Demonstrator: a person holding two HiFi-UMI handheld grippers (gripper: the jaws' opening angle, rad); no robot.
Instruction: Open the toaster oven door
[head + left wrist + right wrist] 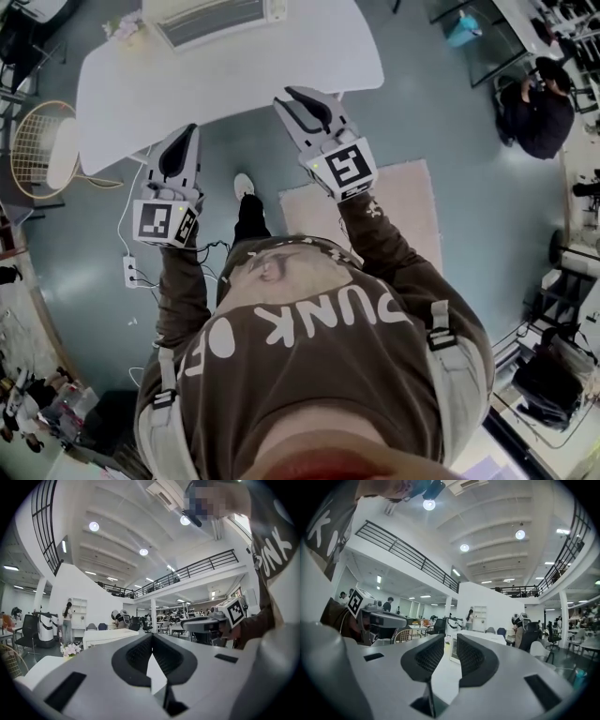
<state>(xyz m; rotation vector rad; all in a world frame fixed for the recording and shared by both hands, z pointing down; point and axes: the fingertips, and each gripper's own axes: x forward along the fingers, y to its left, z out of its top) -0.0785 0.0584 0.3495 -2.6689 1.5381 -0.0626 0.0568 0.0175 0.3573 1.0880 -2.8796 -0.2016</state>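
The toaster oven [214, 19] stands at the far edge of the white tabletop [234, 80], a little left of its middle, with a small bunch of flowers [127, 28] just to its left. Its door looks shut, and the handle is too small to make out from here.

The step in hand appears to be the approach, since neither tool has reached the oven. It would go best to carry the right tongs [298, 101] forward and slightly left over the tabletop and find the handle along the door's edge. They should meet it squarely and close on it before pulling, then follow the arc of the hinge so the light oven is not dragged across the tabletop. The left tongs [183, 141] could steady the body if it shifts.

Both tools are held over the near edge of the tabletop, well apart from the oven, which lies beyond them. In the right gripper view the oven [487, 637] shows straight ahead, partly through the narrow gap of the right tongs [451, 641], which stand a little apart with nothing in them. In the left gripper view the left tongs [151, 639] have their tips together and are empty.
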